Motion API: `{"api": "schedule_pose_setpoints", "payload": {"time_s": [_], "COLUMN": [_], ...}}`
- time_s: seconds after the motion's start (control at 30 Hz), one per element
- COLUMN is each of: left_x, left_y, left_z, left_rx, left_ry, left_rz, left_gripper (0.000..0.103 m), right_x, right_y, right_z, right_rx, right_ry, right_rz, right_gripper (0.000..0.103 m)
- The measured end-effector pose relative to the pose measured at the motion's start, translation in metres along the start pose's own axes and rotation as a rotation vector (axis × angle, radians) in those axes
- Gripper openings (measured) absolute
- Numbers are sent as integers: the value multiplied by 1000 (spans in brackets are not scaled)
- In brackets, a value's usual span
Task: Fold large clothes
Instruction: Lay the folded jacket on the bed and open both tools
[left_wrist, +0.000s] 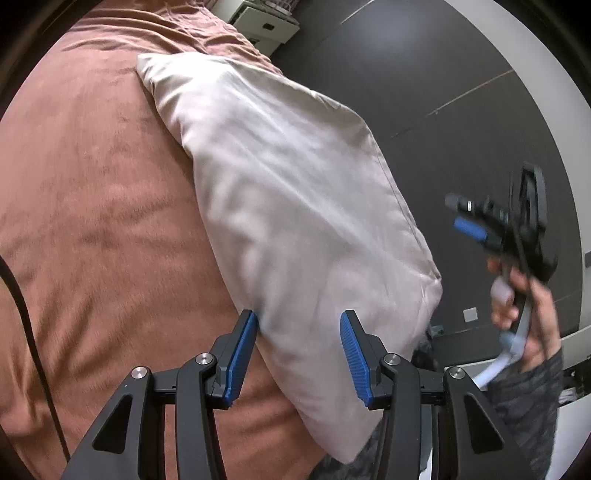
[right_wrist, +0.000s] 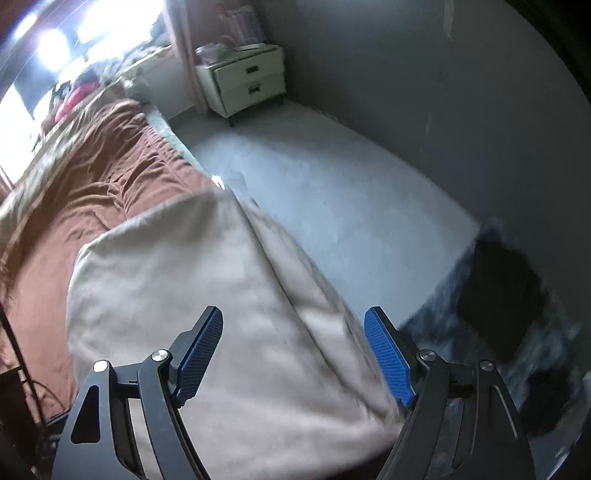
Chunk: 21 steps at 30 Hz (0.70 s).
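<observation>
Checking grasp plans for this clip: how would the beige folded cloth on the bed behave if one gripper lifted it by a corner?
The beige cloth looks thin and creased, so it would likely drape and unfold. Probably light. The brown bedcover looks soft, so it may drag.

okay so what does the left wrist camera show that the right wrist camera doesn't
Only the left wrist view shows the right gripper itself, held in the person's hand off the bed's edge, with dark wall panels behind it.

Only the right wrist view shows the pale floor, the white two-drawer nightstand in the corner, bright windows and a dark blurred patch at right.

Both show the beige folded cloth lying on the rust-brown bed cover, and each view's own blue-padded fingers spread open over it, the left gripper among them.
</observation>
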<state>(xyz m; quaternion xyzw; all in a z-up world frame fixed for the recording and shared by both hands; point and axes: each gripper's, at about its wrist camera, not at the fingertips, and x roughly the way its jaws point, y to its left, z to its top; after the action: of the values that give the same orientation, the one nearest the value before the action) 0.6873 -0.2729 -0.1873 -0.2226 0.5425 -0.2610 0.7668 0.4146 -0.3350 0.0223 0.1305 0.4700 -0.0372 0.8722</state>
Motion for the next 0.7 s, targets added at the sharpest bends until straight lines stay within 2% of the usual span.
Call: {"api": "schedule_pose_setpoints", "payload": {"time_s": [0.13,0.2,0.33,0.4,0.47,0.57,0.7], "left_x": [6,12,18,24,31,35,42], "left_y": [-11,-18,-26,-28,-28,-36,-39], "left_z": [-17,-27,-39,-45,-52,-57,-54], "left_rx": [12,17,29,9,-21,-9,-48], "left_ry": [34,67,67,86,115,118,130], "left_rz": [24,35,48,30,4,-7,-57], "left_gripper": [48,48,48,48,48,48,46], "right_x": [-9,-18,-24,-15,-5,7,12], "right_y": [-39,-56,-71,-75,-79,-84,-86], "right_z": [-56,-79,-118,-126,-132,-133,-123], "right_rx": [114,176,255,291,321,346,366], "right_ry": [13,0,-9,14,38,34,-5], "right_rz": [19,57,113,194,251,282,254], "right_gripper": [76,75,75,67,53,29,22]}}
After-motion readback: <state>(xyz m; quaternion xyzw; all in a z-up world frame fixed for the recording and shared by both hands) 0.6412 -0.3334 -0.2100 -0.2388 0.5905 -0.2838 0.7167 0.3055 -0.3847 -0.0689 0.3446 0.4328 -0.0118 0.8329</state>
